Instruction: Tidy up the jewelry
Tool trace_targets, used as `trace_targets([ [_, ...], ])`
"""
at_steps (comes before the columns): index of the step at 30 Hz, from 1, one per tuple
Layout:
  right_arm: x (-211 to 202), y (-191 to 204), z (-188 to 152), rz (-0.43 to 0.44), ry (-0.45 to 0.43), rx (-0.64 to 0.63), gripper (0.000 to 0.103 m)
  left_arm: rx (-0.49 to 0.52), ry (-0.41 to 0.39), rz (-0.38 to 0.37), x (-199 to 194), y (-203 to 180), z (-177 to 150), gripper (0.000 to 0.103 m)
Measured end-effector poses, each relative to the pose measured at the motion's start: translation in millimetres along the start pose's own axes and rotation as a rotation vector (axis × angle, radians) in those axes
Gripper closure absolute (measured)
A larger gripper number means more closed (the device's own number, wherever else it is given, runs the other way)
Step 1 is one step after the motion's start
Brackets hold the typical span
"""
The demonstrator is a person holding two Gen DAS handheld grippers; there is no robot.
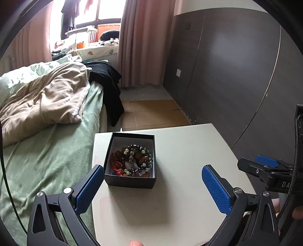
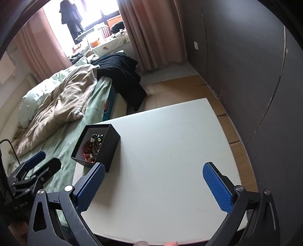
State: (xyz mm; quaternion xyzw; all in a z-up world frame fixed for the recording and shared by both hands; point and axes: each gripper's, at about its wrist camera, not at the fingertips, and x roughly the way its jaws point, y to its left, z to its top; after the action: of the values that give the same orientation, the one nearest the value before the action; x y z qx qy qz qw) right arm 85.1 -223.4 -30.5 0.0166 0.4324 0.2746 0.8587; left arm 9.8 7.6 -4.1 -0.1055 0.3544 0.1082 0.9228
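Both my left gripper (image 1: 153,186) and right gripper (image 2: 153,186) hold jaws apart, empty; I judge I should lift bracelets (image 1: 135,159) singly from the black box (image 1: 130,181) on the bench (image 1: 189,151).

— How is the room lit?
— By daylight from the window (image 1: 90,11), which is blown out to white.
— Any shadows?
— A soft one is cast beside the box (image 1: 130,160) on the table (image 1: 189,151).
— Distortion?
— Edges are bent and vignetted black; focus is held.

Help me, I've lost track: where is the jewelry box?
In the left wrist view, the black box sits on the white table, near its bed-side edge.
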Motion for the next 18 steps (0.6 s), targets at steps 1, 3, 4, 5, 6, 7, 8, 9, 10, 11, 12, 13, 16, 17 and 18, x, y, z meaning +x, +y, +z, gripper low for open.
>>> trace_targets([
  [1, -2.7, 0.1, 0.2, 0.01, -0.001, -0.009, 0.0, -0.002, -0.003, 0.001, -0.8, 0.3, 0.1, 0.0],
  [3, -3.6, 1.3, 0.6, 0.03, 0.001, -0.02, 0.0, -0.01, -0.011, 0.0, -3.0, 1.9, 0.6, 0.0],
  [4, -5.4, 1.6, 0.7, 0.02, -0.006, -0.031, 0.0, -0.011, -0.017, -0.001, -4.0, 2.0, 0.6, 0.0],
  [5, -6.1, 1.8, 0.7, 0.015, -0.012, -0.038, 0.0, -0.009, -0.019, -0.003, -4.6, 2.0, 0.3, 0.0],
  [6, -6.8, 1.7, 0.7, 0.012, -0.017, -0.043, 0.0, -0.002, -0.018, -0.002, -4.8, 2.2, 0.4, 0.0],
  [7, -7.8, 0.9, 0.6, 0.014, -0.018, -0.046, 0.0, 0.005, -0.018, 0.002, -5.2, 2.7, 0.5, 0.0],
  [8, -9.2, 0.4, 0.9, 0.02, -0.022, -0.045, 0.0, 0.007, -0.019, 0.007, -6.0, 3.7, 0.5, 0.0],
  [9, -10.6, -0.9, 1.1, 0.025, -0.03, -0.044, 0.0, 0.006, -0.021, 0.012, -7.1, 5.3, 0.7, 0.0],
  [10, -12.7, -2.5, 1.2, 0.028, -0.04, -0.041, 0.0, 0.004, -0.021, 0.016, -8.6, 6.4, 0.3, 0.0],
  [11, -14.6, -4.2, 1.0, 0.032, -0.051, -0.038, 0.0, 0.0, -0.022, 0.02, -10.1, 8.4, 0.7, 0.0],
  [12, -14.5, -4.7, 1.3, 0.038, -0.056, -0.036, 0.0, -0.005, -0.026, 0.023, -12.0, 10.5, 1.0, 0.0],
  [13, -14.0, -5.9, 0.8, 0.055, -0.059, -0.037, 0.0, -0.011, -0.034, 0.026, -14.7, 12.5, 1.2, 0.0],
  [16, -10.1, -9.1, -2.2, 0.053, -0.062, -0.042, 0.0, -0.024, -0.04, 0.034, -20.5, 15.0, 1.0, 0.0],
  [17, -9.5, -9.6, -2.5, 0.055, -0.061, -0.044, 0.0, -0.021, -0.041, 0.033, -22.2, 14.4, 0.8, 0.0],
  [18, -9.7, -11.0, -3.1, 0.061, -0.063, -0.045, 0.0, -0.016, -0.042, 0.035, -23.5, 13.8, 1.0, 0.0],
])
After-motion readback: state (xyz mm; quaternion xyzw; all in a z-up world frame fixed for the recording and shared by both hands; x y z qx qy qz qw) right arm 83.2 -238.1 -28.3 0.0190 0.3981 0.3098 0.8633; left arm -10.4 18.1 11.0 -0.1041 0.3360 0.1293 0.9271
